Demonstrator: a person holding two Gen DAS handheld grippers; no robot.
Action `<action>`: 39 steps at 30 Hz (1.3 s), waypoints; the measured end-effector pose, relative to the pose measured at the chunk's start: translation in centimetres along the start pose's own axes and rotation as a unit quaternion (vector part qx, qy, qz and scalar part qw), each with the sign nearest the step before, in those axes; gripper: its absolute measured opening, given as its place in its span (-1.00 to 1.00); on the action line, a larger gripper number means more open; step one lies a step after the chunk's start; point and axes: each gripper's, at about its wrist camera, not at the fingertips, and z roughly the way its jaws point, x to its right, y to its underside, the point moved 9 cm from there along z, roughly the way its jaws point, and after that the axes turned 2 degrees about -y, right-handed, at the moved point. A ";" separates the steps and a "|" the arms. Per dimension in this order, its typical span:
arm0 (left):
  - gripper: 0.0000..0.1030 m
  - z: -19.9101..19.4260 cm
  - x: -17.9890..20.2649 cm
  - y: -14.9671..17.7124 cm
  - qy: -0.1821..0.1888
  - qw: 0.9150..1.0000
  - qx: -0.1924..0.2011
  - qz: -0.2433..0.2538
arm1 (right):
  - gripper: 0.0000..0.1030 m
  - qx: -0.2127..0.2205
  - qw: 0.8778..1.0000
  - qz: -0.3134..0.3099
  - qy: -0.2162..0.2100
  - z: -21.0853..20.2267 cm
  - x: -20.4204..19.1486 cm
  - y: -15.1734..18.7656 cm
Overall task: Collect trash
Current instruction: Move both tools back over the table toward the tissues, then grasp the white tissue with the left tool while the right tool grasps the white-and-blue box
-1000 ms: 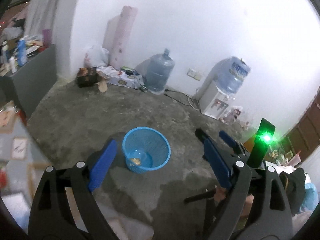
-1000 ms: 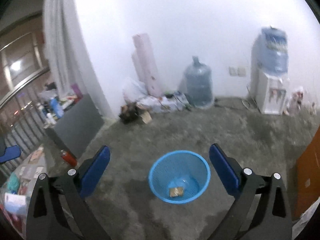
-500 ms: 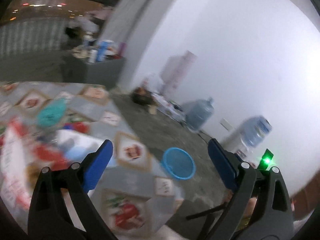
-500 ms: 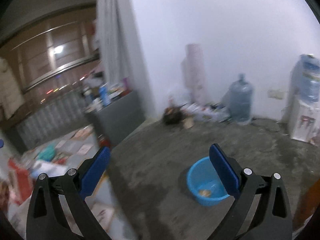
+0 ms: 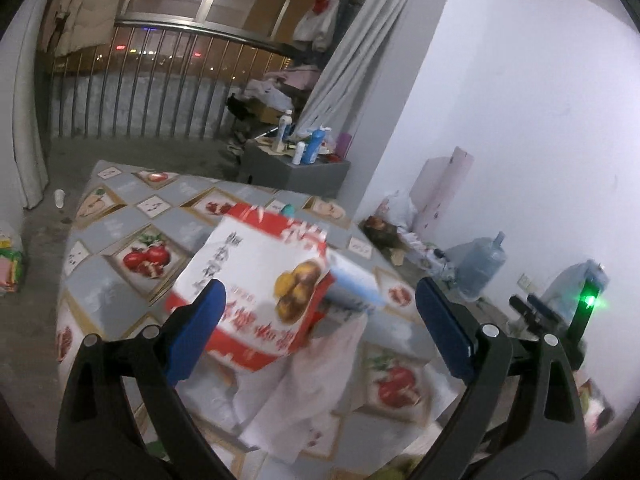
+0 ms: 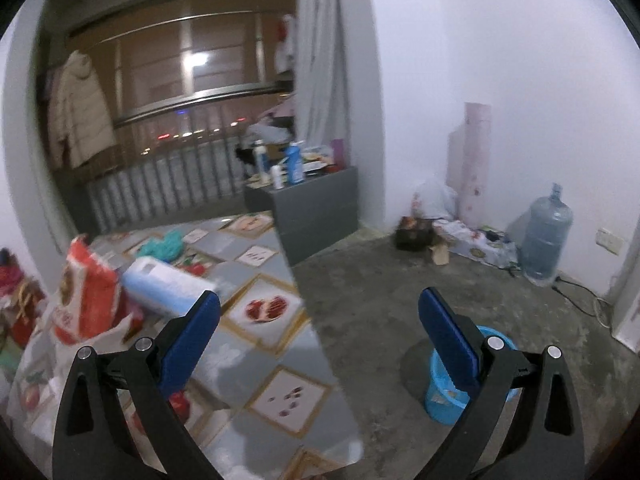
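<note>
Both views have swung off the floor and onto the table: a second ago each camera looked down at the blue bin on the concrete, and now the patterned tablecloth fills the left view while the right view takes in the table's corner with the bin low beside the right gripper. That reads as one drop finished, a scrap lying in the bin's bottom, and a turn back for the next piece of rubbish. The likeliest target is the red-and-white bag standing near the table's near edge; it rises ahead of the left gripper, overlapped at its lower left corner by the left blue pad, though whether the pad touches it cannot be told through the blur. Just behind the bag lies a pale blue pack, and a white plastic bag spreads under both toward the edge. A teal wad sits farther in, toward the far edge. Both grippers stand wide apart with nothing between the pads; the right one hangs over the table corner, well apart from the bag.
</note>
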 end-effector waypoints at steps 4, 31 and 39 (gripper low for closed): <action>0.78 -0.3 -0.6 2.9 0.001 1.000 -0.008 0.029 | 0.87 -0.012 0.999 -0.022 -0.041 0.0 -3.0 1.0; -0.05 8.1 2.4 12.5 0.020 0.979 -0.092 0.180 | 0.24 -0.078 0.966 -0.157 -0.191 8.1 -15.0 2.3; -0.65 8.9 0.9 12.0 0.022 0.984 -0.100 0.147 | 0.60 -0.122 0.898 -0.313 -0.284 13.7 -19.0 2.8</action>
